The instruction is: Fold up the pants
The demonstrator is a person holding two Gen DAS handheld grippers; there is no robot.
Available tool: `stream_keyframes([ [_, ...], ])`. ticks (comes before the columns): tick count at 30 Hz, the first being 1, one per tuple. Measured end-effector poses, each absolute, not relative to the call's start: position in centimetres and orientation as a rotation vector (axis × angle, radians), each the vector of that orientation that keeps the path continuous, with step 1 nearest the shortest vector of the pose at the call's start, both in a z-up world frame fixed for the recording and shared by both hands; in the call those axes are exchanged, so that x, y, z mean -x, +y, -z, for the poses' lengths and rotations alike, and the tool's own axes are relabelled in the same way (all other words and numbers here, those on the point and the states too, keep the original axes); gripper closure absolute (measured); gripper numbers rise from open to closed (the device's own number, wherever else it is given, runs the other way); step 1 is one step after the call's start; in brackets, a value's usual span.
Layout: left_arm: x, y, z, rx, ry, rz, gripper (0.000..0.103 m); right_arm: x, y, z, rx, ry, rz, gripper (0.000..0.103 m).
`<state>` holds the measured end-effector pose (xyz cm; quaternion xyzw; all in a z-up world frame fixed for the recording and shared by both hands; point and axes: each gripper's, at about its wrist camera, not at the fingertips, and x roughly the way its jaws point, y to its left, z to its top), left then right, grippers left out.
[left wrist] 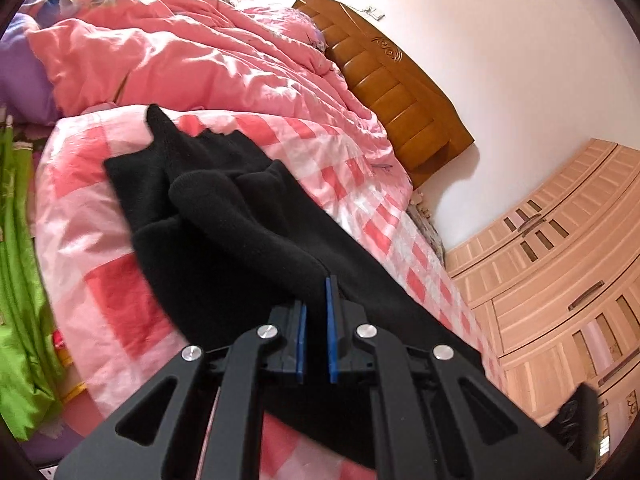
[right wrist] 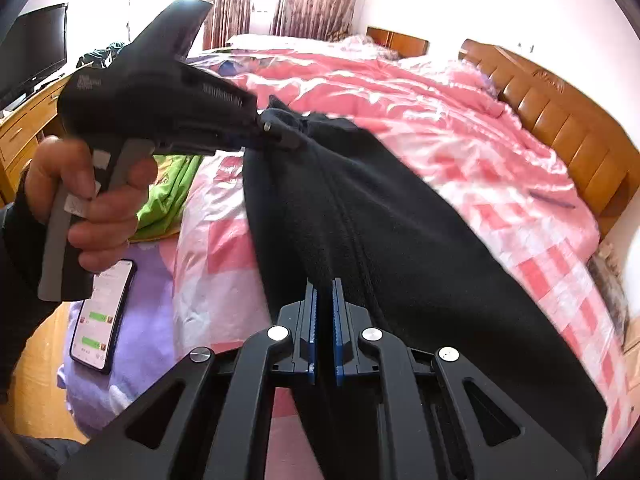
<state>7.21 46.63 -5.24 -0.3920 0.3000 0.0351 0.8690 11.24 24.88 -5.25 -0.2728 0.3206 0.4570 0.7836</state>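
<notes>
Both claws, left (left wrist: 318, 304) and right (right wrist: 324, 300), clench black pants (right wrist: 360, 216) on the pink-checked bed (right wrist: 560, 240).

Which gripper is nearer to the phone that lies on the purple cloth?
Left. The left gripper grips the black pants above and just beside the phone; the right gripper grips them farther along.

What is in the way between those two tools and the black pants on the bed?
Nothing visible. The left tool and the right tool are both already shut on the black pants, which lie across the pink checked bedspread.
</notes>
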Motion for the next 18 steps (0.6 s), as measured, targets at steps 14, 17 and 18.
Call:
stream_keyframes([
  [14,-5.5,49.3,9.0,0.901,0.699,-0.187,0.079,-9.9,25.2,8.1,0.645,0.726,-0.978,0.094],
  [17,-6.1,51.4,8.2,0.936,0.630,-0.220,0.049,-9.9,25.2,8.1,0.642,0.728,-0.977,0.094],
  [18,-6.5,52.1,8.1,0.960,0.615,-0.211,0.050,-9.9,25.2,8.2,0.642,0.728,-0.976,0.094],
])
